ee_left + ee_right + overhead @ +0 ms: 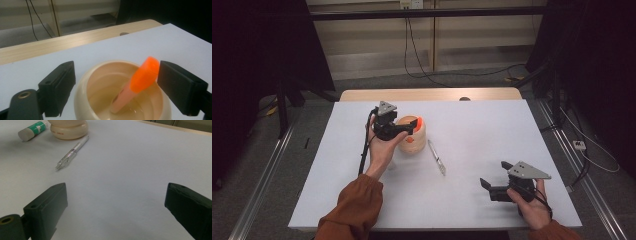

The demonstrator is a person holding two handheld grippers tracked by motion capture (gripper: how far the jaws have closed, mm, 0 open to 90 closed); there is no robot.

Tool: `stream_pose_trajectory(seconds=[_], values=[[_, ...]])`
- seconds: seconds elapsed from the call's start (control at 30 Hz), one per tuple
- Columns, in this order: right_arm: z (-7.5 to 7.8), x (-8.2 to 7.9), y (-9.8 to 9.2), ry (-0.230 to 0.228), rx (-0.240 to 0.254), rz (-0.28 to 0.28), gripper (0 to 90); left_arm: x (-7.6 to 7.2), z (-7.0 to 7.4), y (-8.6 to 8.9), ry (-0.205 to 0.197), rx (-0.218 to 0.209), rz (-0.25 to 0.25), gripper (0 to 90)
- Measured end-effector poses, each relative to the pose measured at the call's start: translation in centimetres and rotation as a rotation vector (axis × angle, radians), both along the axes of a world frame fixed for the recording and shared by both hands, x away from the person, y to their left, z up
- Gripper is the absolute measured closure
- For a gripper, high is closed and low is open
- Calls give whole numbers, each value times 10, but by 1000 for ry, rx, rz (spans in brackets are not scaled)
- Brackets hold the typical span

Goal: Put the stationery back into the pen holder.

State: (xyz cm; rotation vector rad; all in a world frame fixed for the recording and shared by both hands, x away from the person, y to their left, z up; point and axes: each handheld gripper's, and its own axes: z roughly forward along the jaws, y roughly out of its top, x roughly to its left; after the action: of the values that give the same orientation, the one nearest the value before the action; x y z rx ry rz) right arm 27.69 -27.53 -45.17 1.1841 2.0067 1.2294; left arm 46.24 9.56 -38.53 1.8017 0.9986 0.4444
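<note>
A cream, round-bellied cup (413, 140) stands on the white table left of centre. A pink stick with an orange top (145, 75) leans inside the cup (85, 85); its top rises above the rim. My left gripper (408, 127) hangs over the cup's mouth, open. In the left gripper view its jaws (117, 75) stand wide on either side of the orange top, the right-hand one very close to it. My right gripper (495, 175) rests low near the table's front right, open with nothing between its jaws (115, 202).
A clear pen (437, 157) lies on the table just right of the cup (68, 130). In the right gripper view a green-and-white tube (32, 130) lies beside the cup, and the pen (72, 152) points toward me. A wooden strip (427, 94) borders the table's far edge.
</note>
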Motion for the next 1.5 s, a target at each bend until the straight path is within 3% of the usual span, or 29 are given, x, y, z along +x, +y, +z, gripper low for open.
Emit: stream_pose_trajectory(seconds=[0.07,0.17,0.3,0.43,0.5,0.6,0.7,0.77,0.83,0.93,1.0,1.13,1.2,1.33,1.5], values=[[0,0,0,0,0,1,42,-1,2,2,12,-17,5,99],[0,0,0,0,0,1,42,-3,5,5,25,9,18,54],[0,0,0,1,0,1,42,-7,9,11,39,26,36,41],[0,0,0,1,0,-1,42,-12,15,16,46,13,40,41],[0,0,0,1,0,-1,42,-14,17,18,69,-4,69,41],[0,0,0,2,1,-1,42,-18,19,20,97,7,98,47],[0,0,0,2,1,-1,42,-23,21,23,154,-32,88,48],[0,0,0,1,0,-2,42,-27,23,24,138,15,98,46],[0,0,0,1,0,-1,42,-30,24,26,120,18,119,55],[0,0,0,1,1,-1,42,-35,24,29,156,27,150,54],[0,0,0,1,0,-1,42,-39,22,30,165,71,179,57],[0,0,0,0,0,-1,42,-46,15,35,182,117,214,67],[0,0,0,0,0,-1,42,-51,13,40,192,101,222,78],[0,0,1,-1,1,0,42,-56,10,48,204,123,233,87],[0,0,1,1,1,0,42,-63,1,51,215,151,320,84]])
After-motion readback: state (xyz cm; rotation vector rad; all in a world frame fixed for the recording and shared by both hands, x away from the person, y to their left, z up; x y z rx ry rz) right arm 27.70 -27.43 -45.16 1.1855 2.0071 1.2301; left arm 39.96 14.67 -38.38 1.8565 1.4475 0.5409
